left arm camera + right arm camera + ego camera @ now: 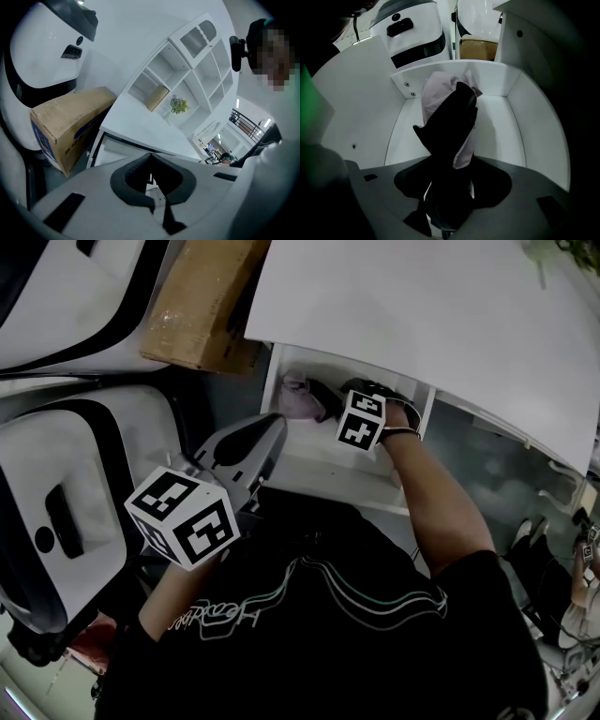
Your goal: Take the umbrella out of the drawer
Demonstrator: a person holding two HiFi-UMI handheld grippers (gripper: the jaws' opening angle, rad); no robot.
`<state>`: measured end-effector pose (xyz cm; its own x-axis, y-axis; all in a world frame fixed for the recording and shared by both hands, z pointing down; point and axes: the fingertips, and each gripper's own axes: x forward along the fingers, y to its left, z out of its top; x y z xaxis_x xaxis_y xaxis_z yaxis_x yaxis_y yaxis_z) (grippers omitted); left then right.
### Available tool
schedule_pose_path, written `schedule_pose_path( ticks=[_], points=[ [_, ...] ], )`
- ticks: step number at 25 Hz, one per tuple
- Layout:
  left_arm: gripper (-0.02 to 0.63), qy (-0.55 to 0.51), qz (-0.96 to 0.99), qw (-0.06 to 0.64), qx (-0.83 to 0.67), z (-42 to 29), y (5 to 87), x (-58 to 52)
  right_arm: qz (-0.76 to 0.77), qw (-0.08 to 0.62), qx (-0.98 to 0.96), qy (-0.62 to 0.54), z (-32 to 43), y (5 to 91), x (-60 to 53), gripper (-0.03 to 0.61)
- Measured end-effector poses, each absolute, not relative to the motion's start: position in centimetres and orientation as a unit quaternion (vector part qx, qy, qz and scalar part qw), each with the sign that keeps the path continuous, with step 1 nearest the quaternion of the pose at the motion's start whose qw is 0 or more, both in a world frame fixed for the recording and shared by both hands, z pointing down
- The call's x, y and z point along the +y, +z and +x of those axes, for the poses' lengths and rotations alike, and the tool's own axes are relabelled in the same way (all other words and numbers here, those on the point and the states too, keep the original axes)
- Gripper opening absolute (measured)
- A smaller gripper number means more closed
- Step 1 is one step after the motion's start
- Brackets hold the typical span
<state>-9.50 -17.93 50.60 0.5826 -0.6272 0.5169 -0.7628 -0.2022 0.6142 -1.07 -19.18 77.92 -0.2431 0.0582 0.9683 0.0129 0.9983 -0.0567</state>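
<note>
Umbrella [451,124] is sitting in white drawer [513,126], right gripper [447,206] clamping it; left gripper [157,206] is hovering outside, jaws together, empty.

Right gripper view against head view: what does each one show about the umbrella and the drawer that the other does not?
Only the right gripper view shows the right gripper's jaws closed on the black and pink umbrella, and the drawer's inner walls. Only the head view shows the left gripper outside the drawer, and the person's forearm. Both show the umbrella inside the white drawer.
</note>
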Motion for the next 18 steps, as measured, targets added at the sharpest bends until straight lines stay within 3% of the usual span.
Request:
schedule_pose_path(
  ticks=[10,18],
  points=[
    [0.018,0.070,0.771,0.434,-0.461,-9.4,48.9,-16.7,-0.005,0.637,-0.770,0.015,-0.8,77.1,-18.9,0.221],
    [0.018,0.060,0.775,0.420,-0.469,-9.2,46.8,-14.4,0.034,0.615,-0.788,0.018,-0.7,72.6,-18.4,0.217]
  ],
)
